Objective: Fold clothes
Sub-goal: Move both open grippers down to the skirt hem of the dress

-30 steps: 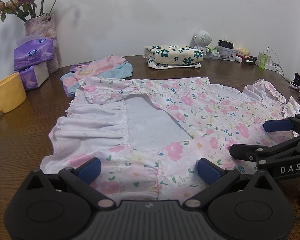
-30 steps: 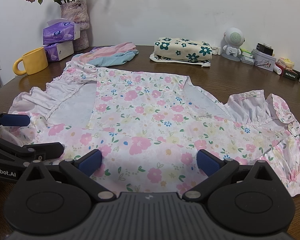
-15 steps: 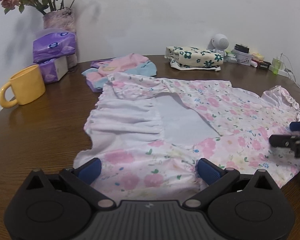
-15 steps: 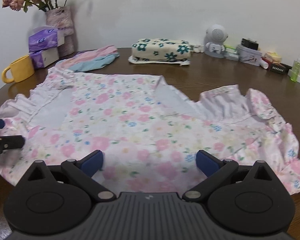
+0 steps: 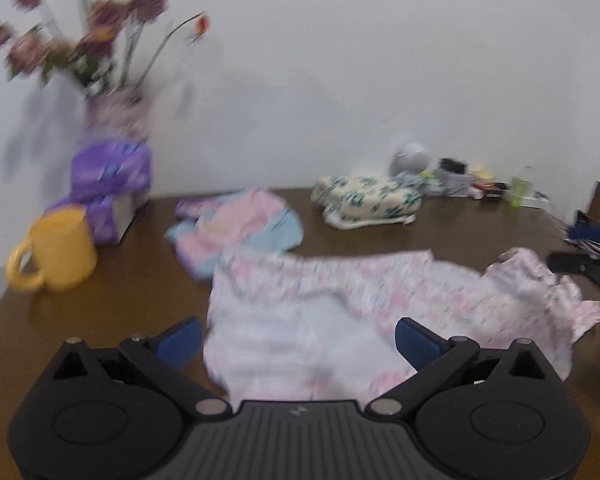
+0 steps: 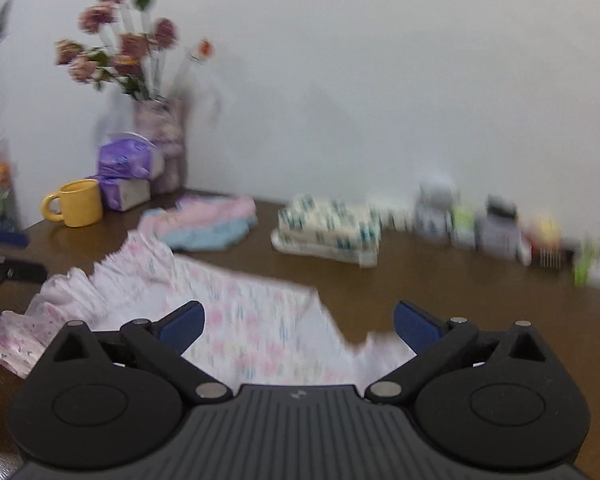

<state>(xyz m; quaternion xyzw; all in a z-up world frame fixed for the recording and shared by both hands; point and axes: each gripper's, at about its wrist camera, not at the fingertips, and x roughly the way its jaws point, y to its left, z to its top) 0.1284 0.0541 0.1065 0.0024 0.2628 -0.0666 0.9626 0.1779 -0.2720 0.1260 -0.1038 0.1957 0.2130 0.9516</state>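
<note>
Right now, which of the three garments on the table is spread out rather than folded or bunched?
The pink floral dress, lying spread out nearest both cameras. The pink-and-blue garment sits bunched behind it, and the cream green-flowered one is folded.

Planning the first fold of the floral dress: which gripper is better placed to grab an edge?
Probably the left gripper: its open fingers straddle the floral dress near its ruffled end. The right gripper, also open, faces the other end, where bare table fills part of the gap. Blur limits certainty.
</note>
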